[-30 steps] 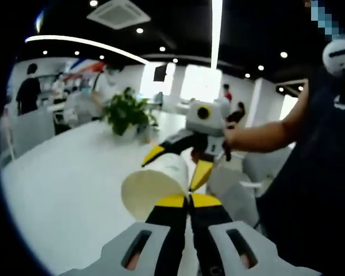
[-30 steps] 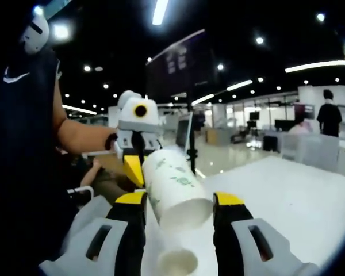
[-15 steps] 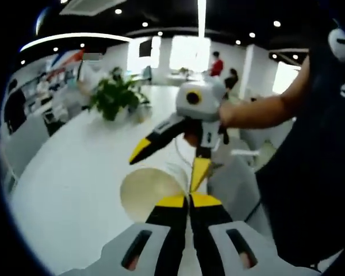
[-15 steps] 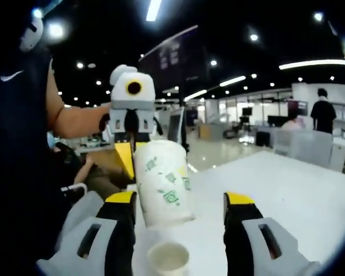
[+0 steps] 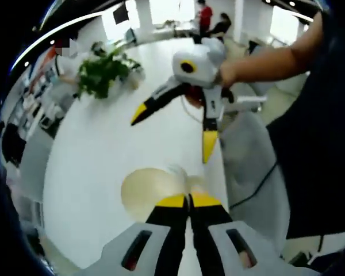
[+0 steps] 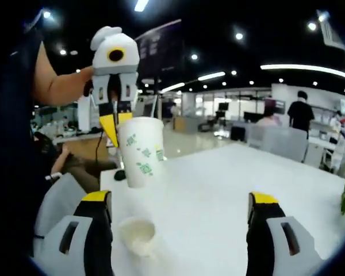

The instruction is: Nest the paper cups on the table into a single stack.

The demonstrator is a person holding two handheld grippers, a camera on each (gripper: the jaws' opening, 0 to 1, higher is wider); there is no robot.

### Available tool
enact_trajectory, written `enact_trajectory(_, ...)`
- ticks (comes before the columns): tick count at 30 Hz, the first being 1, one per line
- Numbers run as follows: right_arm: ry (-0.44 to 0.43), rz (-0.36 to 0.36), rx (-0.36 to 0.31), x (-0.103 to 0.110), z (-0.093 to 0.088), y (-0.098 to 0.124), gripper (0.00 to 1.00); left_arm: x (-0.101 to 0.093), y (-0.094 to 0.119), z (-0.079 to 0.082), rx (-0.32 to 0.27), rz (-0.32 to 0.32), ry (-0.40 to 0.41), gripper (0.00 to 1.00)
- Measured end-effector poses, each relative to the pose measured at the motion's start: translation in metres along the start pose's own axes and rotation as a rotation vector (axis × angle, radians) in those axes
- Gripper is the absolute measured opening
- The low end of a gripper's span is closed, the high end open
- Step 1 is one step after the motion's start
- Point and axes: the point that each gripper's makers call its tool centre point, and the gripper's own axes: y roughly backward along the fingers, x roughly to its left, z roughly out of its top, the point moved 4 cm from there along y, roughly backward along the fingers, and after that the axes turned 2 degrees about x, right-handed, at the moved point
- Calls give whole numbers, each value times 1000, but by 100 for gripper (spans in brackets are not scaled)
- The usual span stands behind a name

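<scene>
My left claw is pinching the rim of a printed paper cup, jaws pressed together on the cup wall; in the left gripper view the cup's open mouth sits just ahead of my closed yellow tips. From the right gripper view that cup hangs upright below the left claw, lifted clear of the white surface.

My right claw is spread wide and holds nothing. In the left gripper view it appears beyond my left jaws, its two yellow tips well apart. Between its jaws and slightly toward its left jaw stands a second cup, plain and short-looking from this angle, mouth up on the surface. The held cup is farther out from the right claw than this one, and higher; they are apart, not touching.

I judge the nesting unfinished: one cup is in the air, one waits on the surface, and neither is inside the other. I cannot tell whether the held cup is a single cup or already a pair. What is left, as I read it, is to bring the lifted cup over the standing one, line up base with mouth, push it in and let go. A potted plant stands far across the surface from my left claw.
</scene>
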Motion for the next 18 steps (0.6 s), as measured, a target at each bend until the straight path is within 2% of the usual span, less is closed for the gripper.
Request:
enact_trajectory(1,-12,-8,4,-2,-2,2,99,-1,0,1,15,-8,-6,0)
enact_trajectory(2,-24,-18,11,-3,-5,5,99,-3,-2,4,58,-26,-1,0)
enact_trajectory(5,-19,-34,10,-5,-8,10,100,-4,-4,13,111,-45,-13,0)
enact_trajectory(7,-24,-44,10,-6,-11,13,100,-6,-6,16,146,-48,-19,0)
enact_trajectory(9,-37,-51,23,-7,-16,15,100,-8,-7,16,222,-44,-21,0)
enact_trajectory(13,-40,-63,32,-7,-22,17,100,-10,-11,16,306,-27,-30,0)
enact_trajectory(18,-52,-64,26,-6,-24,19,100,-13,-14,17,343,-23,-21,0)
